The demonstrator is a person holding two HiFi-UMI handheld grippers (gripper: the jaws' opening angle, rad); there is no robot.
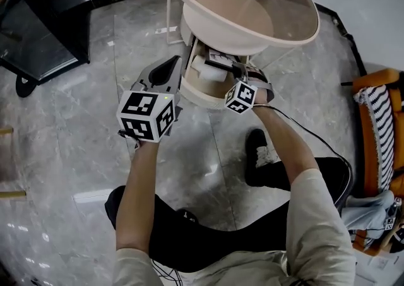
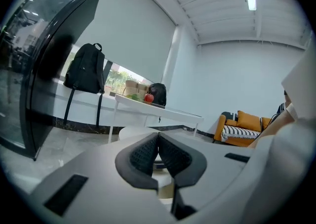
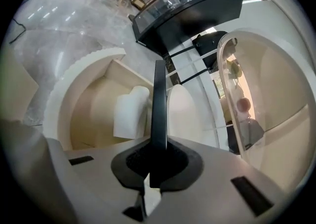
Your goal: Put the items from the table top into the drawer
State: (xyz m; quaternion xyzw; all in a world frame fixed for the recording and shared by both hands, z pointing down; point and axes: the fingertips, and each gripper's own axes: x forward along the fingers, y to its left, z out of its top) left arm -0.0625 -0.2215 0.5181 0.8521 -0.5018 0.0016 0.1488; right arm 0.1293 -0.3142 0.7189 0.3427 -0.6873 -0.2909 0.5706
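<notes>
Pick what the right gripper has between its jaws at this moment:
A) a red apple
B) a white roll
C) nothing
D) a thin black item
D: in the right gripper view, the right gripper has its jaws clamped on a thin black item that stands edge-on, poised over the open drawer, which already holds a white item.

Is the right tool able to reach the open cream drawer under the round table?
Probably yes. The right tool, shut on a thin black flat slab, points into the pulled-out cream drawer, with nothing between them.
</notes>
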